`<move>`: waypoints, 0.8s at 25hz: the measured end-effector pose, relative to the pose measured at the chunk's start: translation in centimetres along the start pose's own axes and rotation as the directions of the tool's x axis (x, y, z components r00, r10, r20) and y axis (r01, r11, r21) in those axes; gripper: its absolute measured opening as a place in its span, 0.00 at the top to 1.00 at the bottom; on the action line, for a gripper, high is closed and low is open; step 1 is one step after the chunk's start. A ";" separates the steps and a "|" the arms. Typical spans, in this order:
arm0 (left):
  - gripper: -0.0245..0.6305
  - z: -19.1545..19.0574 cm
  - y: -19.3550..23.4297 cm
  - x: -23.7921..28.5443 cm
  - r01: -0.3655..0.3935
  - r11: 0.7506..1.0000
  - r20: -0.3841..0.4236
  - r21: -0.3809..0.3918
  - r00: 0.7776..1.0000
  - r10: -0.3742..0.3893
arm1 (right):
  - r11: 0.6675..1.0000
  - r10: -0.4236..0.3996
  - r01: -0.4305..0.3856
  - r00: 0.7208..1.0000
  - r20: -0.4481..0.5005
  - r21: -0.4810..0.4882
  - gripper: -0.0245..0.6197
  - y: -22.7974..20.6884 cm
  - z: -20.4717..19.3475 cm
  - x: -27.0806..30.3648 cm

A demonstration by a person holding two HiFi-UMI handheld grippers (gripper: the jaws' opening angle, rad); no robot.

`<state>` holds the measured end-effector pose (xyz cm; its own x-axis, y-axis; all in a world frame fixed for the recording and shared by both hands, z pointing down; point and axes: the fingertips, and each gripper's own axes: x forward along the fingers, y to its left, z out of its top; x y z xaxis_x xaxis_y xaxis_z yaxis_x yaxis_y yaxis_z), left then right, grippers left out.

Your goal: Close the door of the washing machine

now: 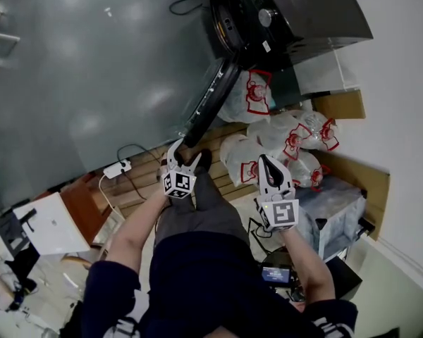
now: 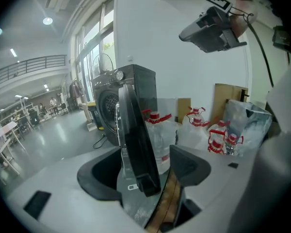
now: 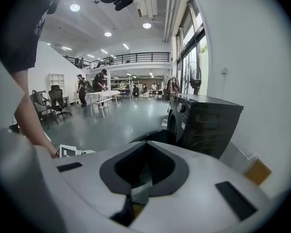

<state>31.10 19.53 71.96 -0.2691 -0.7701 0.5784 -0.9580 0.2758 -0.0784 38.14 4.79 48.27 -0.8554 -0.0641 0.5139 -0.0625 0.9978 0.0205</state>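
The black washing machine [image 1: 296, 13] stands at the top of the head view, its round door [image 1: 211, 104] swung wide out toward me. My left gripper [image 1: 185, 152] is at the door's free edge, and in the left gripper view the door [image 2: 136, 144] stands edge-on between the wide-apart jaws of the left gripper [image 2: 145, 164], with gaps on both sides. My right gripper [image 1: 264, 160] hovers to the right of the door, shut and empty. In the right gripper view its tips [image 3: 146, 147] meet, with the machine [image 3: 203, 120] beyond.
Several bagged water jugs [image 1: 289, 139] with red handles lie on a wooden pallet [image 1: 222, 178] right of the door. A cardboard sheet [image 1: 338, 104] leans on the white wall. A power strip and cable [image 1: 116, 167] and a white box [image 1: 53, 224] lie to the left.
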 end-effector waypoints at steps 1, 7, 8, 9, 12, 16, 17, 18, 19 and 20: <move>0.46 0.0 0.0 0.2 -0.004 1.000 -0.001 -0.001 1.000 0.004 | 1.000 0.003 -0.003 1.000 -0.004 0.001 0.93 0.0 -0.2 0.1; 0.49 0.0 -0.4 1.4 -0.015 1.000 -0.006 -0.006 1.000 0.015 | 1.000 0.015 -0.014 1.000 -0.024 0.001 0.93 0.0 -0.9 0.3; 0.53 -0.1 -0.4 1.6 -0.022 1.000 -0.007 -0.008 1.000 0.022 | 1.000 0.017 -0.017 0.999 -0.027 0.000 0.93 0.1 -1.0 0.4; 0.54 -0.2 -0.4 1.8 -0.027 1.000 -0.010 -0.010 1.000 0.027 | 1.000 0.020 -0.020 0.999 -0.030 -0.001 0.93 0.2 -1.1 0.4; 0.55 -0.6 -0.7 2.4 -0.025 1.000 -0.024 -0.017 0.999 0.025 | 1.000 0.023 -0.023 0.999 -0.036 -0.003 0.93 0.2 -1.4 0.5; 0.58 -1.4 -0.8 3.0 -0.052 0.999 -0.051 -0.002 0.997 0.051 | 1.000 0.024 -0.025 0.998 -0.050 -0.001 0.93 -0.2 -2.1 0.5; 0.61 -1.7 -0.8 3.0 -0.064 0.998 -0.055 0.005 0.996 0.064 | 1.000 0.024 -0.024 0.998 -0.054 0.001 0.93 -0.2 -2.3 0.6; 0.63 -1.9 -0.7 3.1 -0.074 0.997 -0.057 0.009 0.996 0.074 | 1.000 0.024 -0.024 0.998 -0.056 0.001 0.93 -0.2 -2.4 0.6; 0.64 -2.0 -0.7 3.2 -0.081 0.997 -0.056 0.011 0.995 0.081 | 1.000 0.024 -0.024 0.998 -0.058 0.001 0.93 -0.1 -2.6 0.6; 0.65 -2.0 -0.7 3.2 -0.085 0.996 -0.055 0.011 0.995 0.086 | 1.000 0.025 -0.025 0.998 -0.061 0.000 0.93 -0.1 -2.7 0.6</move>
<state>31.07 18.00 75.51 -0.3444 -0.7109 0.6131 -0.9326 0.3342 -0.1364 39.05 4.69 50.88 -0.8241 -0.0382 0.5652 -0.0414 0.9991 0.0072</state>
